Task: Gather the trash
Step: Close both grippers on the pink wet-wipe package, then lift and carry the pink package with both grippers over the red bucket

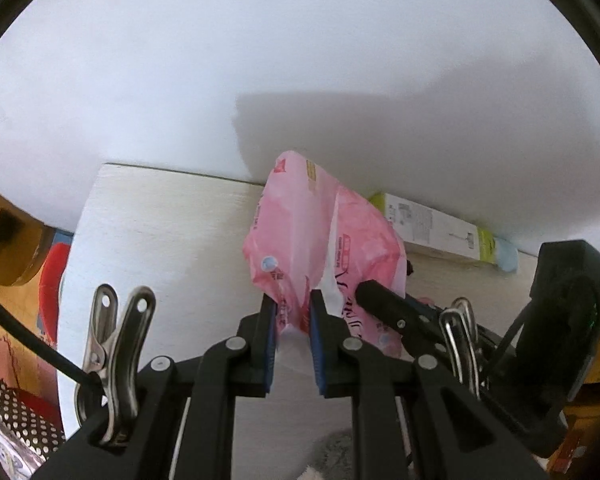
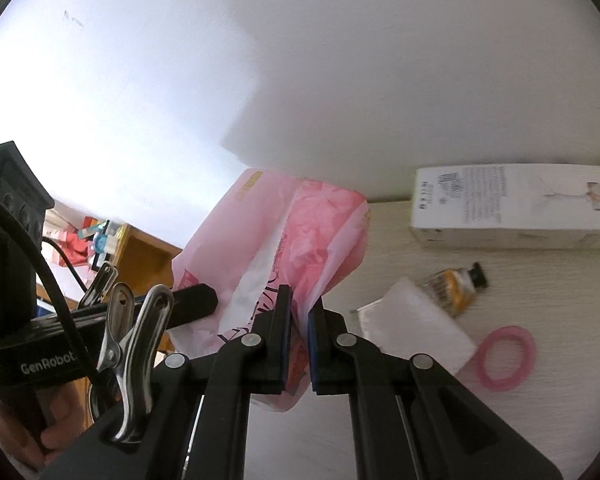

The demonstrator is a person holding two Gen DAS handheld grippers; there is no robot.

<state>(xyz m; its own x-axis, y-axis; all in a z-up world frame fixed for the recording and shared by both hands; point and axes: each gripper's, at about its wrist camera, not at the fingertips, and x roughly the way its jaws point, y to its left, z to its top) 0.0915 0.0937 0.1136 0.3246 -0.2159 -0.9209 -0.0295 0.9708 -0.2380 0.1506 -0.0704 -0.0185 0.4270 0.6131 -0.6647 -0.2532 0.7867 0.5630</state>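
White wall [image 2: 340, 60] fills the upper field in both wrist views. Pale wood-grain table [image 2: 520, 300] runs up to it.

Pink plastic bag [image 1: 324, 232] is held above the table by both grippers, rising from the pads up toward the wall. Long axis runs roughly upright, bottom edge at the grippers, top corner against the wall line; in the right wrist view [image 2: 284, 240] it leans left. Printed lettering shows on its white central strip.

Left gripper [image 1: 294, 320]: blue-padded fingers closed in on the bag's lower edge, film bunched between them. Right gripper [image 2: 299, 320]: fingers nearly together, pinching a fold of the same lower edge. In the left wrist view a right-gripper finger touches the bag from the right.

White carton with green end [image 2: 516, 206] lies lengthwise along the wall, right of the bag, apart from it. White packet [image 2: 424, 320] lies flat just right of the right gripper. Yellow tube with black cap [image 2: 454, 286] is touching the packet's far edge, cap pointing right. Pink ring [image 2: 485, 360] lies flat beside the packet.
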